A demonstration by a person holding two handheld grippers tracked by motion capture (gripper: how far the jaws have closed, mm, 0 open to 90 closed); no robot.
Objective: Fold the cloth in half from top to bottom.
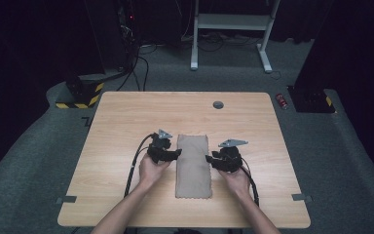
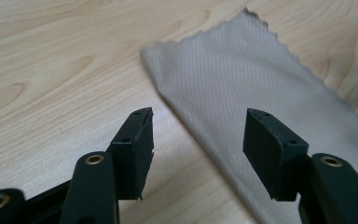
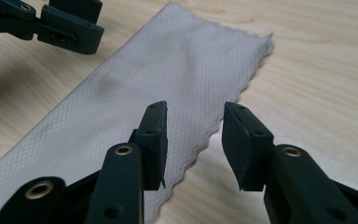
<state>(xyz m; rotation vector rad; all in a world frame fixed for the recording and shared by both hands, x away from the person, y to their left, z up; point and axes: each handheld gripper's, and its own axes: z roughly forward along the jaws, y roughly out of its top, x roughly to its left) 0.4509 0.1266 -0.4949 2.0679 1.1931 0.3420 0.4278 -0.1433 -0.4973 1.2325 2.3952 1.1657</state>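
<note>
1. Beige woven cloth (image 1: 193, 165), folded into a long strip, lies flat mid-tabletop (image 1: 126, 112) in the high view, between the left tool (image 1: 176, 154) and right tool (image 1: 209, 159); it looks light, limp and unbreakable.
2. Left gripper view: the left tool (image 2: 196, 140) is open and empty, straddling the folded edge, a thicker place to pinch.
3. Right gripper view: the right tool (image 3: 193, 140) gapes empty over the scalloped edge (image 3: 214, 135), which is thin, so slide one pad under.

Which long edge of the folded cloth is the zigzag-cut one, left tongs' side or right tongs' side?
The edge by the right tongs: the cloth is scalloped there, while the long edge by the left tongs is a smooth straight fold.
</note>
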